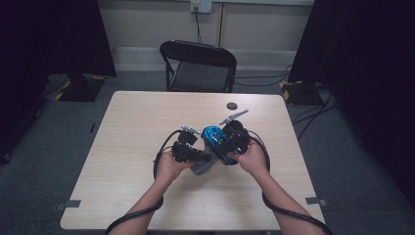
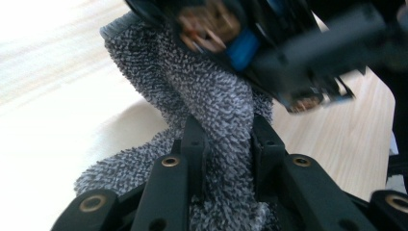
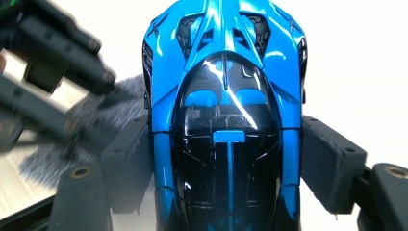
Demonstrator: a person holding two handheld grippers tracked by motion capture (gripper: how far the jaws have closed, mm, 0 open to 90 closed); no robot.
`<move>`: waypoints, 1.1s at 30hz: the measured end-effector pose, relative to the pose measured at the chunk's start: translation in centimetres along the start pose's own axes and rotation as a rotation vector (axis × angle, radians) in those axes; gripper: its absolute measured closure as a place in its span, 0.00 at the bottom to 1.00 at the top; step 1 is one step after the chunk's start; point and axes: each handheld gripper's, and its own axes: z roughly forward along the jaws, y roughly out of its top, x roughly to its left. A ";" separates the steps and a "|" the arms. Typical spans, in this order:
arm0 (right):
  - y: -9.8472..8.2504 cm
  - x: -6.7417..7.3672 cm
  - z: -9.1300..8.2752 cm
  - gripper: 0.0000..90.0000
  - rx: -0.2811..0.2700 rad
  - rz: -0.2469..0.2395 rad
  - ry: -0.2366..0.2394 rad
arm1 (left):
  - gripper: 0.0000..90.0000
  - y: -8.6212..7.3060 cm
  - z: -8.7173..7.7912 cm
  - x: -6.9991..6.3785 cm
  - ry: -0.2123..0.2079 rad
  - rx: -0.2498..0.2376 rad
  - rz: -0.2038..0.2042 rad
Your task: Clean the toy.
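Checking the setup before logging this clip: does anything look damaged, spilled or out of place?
Nothing stands out. The right tongs grip a blue toy car, the left tongs pinch a grey cloth, and a small dark disc lies on the table.

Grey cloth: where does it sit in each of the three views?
High view: cloth at centre, between the hands, under the blue car.
Left gripper view: cloth mid-frame, pinched between the jaws.
Right gripper view: cloth at left, blurred.
Shared landmark: the car.
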 end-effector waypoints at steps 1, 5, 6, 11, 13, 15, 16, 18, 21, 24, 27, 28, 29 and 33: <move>0.1 -0.1 0.0 0.30 0.002 0.005 0.000 | 0.81 -0.1 0.1 -0.2 -0.003 0.006 0.004; 0.4 -0.3 0.2 0.30 -0.003 0.018 -0.003 | 0.81 -0.7 0.8 -1.1 -0.034 0.056 0.029; 0.4 -0.3 0.2 0.30 -0.004 0.025 -0.002 | 0.80 -0.9 1.0 -1.4 -0.036 0.079 0.041; 0.1 -1.0 0.3 0.30 0.001 0.044 -0.007 | 0.80 -1.4 0.7 -1.6 0.009 0.110 0.077; -0.2 -1.4 0.3 0.30 0.007 0.051 -0.013 | 0.80 -1.7 -0.6 -0.5 0.058 0.091 0.059; -0.7 -1.8 0.2 0.30 0.014 0.058 -0.019 | 0.80 -2.0 -1.6 0.3 0.100 0.079 0.046; -0.7 -1.8 0.2 0.30 0.014 0.058 -0.019 | 0.80 -2.0 -1.6 0.3 0.100 0.079 0.046; -1.5 -2.5 0.1 0.30 0.030 0.065 -0.037 | 0.80 -2.6 -3.1 1.7 0.182 0.066 0.032; -2.5 -3.4 0.0 0.30 0.047 0.070 -0.054 | 0.80 -3.3 -4.5 3.4 0.226 0.050 -0.011; -3.3 -4.2 0.0 0.30 0.061 0.083 -0.067 | 0.80 -3.7 -5.3 4.4 0.256 0.043 -0.035; -4.2 -5.0 0.2 0.30 0.084 0.092 -0.084 | 0.79 -4.4 -6.5 5.9 0.298 0.030 -0.073; -4.5 -5.3 0.3 0.30 0.092 0.099 -0.089 | 0.79 -4.5 -6.6 6.2 0.310 0.027 -0.079; -4.8 -5.6 0.4 0.30 0.098 0.102 -0.091 | 0.79 -4.6 -6.8 6.5 0.324 0.030 -0.083; -5.6 -6.5 0.6 0.30 0.106 0.132 -0.101 | 0.79 -5.0 -6.8 7.2 0.368 0.044 -0.073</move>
